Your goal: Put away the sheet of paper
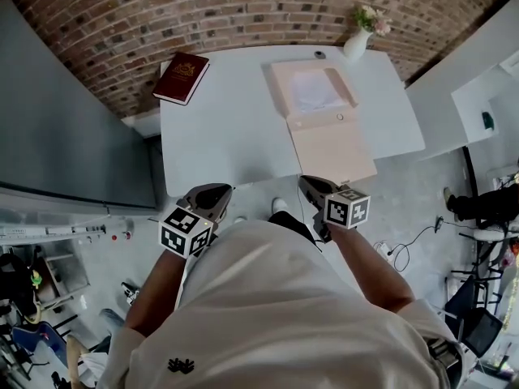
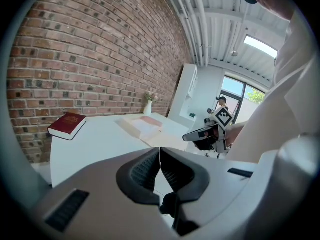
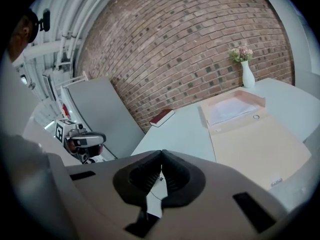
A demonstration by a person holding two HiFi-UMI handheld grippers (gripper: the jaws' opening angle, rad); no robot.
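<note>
A white sheet of paper (image 1: 316, 91) lies inside an open pale pink box folder (image 1: 336, 148) on the right half of the white table (image 1: 227, 136); the folder's lid flap lies flat toward me. The paper (image 3: 230, 109) and flap (image 3: 255, 149) also show in the right gripper view. My left gripper (image 1: 220, 190) and right gripper (image 1: 306, 181) hover just off the table's near edge, close to my body. Both are shut with nothing between the jaws. In their own views, the left gripper (image 2: 160, 151) and right gripper (image 3: 161, 156) have pads touching.
A dark red book (image 1: 182, 77) lies at the table's far left corner. A white vase with flowers (image 1: 357, 43) and a small round object (image 1: 319, 54) stand at the far edge by the brick wall. A grey panel (image 1: 65, 128) stands left of the table.
</note>
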